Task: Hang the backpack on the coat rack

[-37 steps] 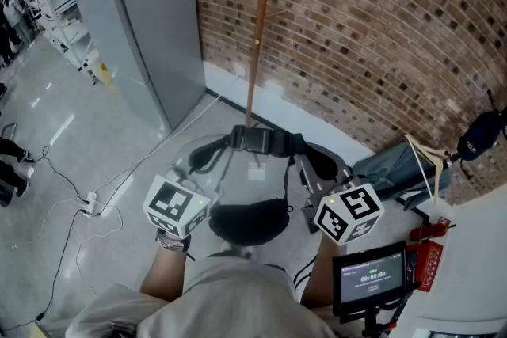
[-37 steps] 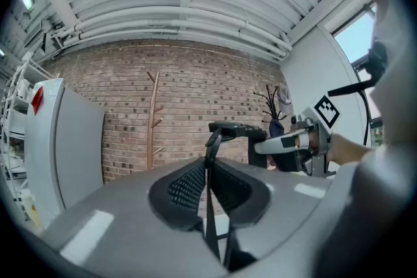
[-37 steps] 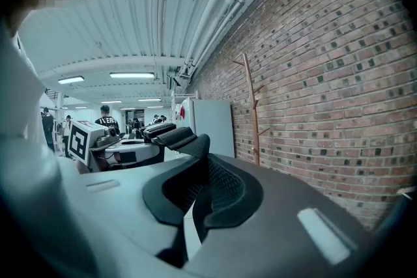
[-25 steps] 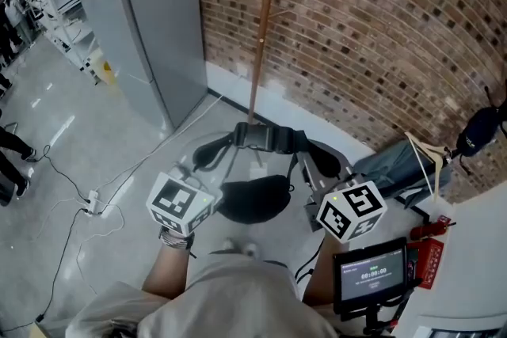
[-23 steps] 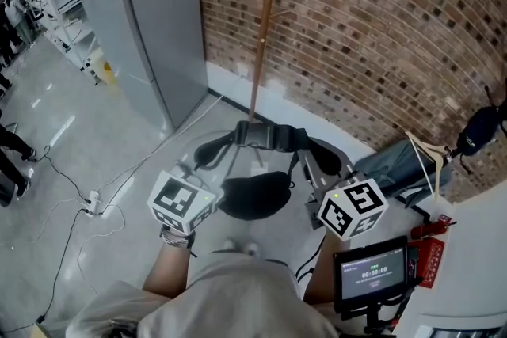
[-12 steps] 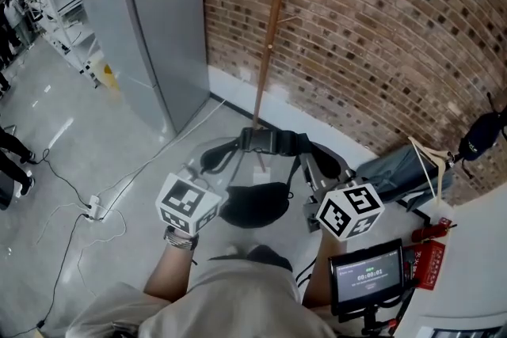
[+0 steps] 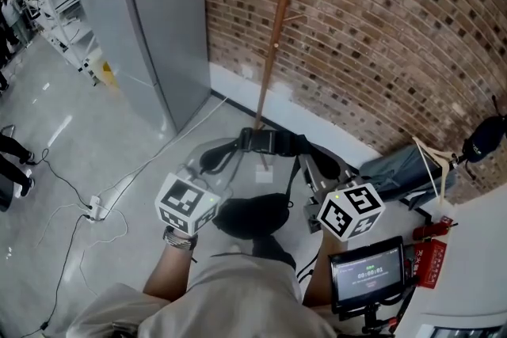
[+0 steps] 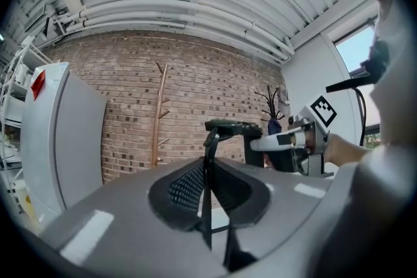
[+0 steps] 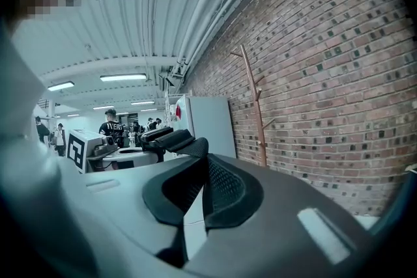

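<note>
A black backpack (image 7: pixel 249 216) hangs between my two grippers by its straps (image 7: pixel 265 142), which stretch across in front of me. My left gripper (image 7: pixel 207 164) is shut on a thin black strap (image 8: pixel 206 172). My right gripper (image 7: pixel 311 172) is shut on a padded mesh strap (image 9: pixel 218 182). The wooden coat rack (image 7: pixel 279 36) stands against the brick wall just beyond the straps. It also shows as a thin pole, the coat rack (image 8: pixel 158 112) in the left gripper view and the coat rack (image 9: pixel 254 104) in the right. Its top is cut off in the head view.
A tall grey cabinet (image 7: pixel 150 20) stands left of the rack. A blue bundle (image 7: pixel 402 169) with a wooden hanger lies on the floor at the right, and a small screen (image 7: pixel 370 277) and a red object (image 7: pixel 428 256) are near my right arm. Cables (image 7: pixel 93 208) run over the floor at the left.
Both grippers have carried the backpack a little nearer the coat rack and slightly lower. The straps stay gripped as before.
</note>
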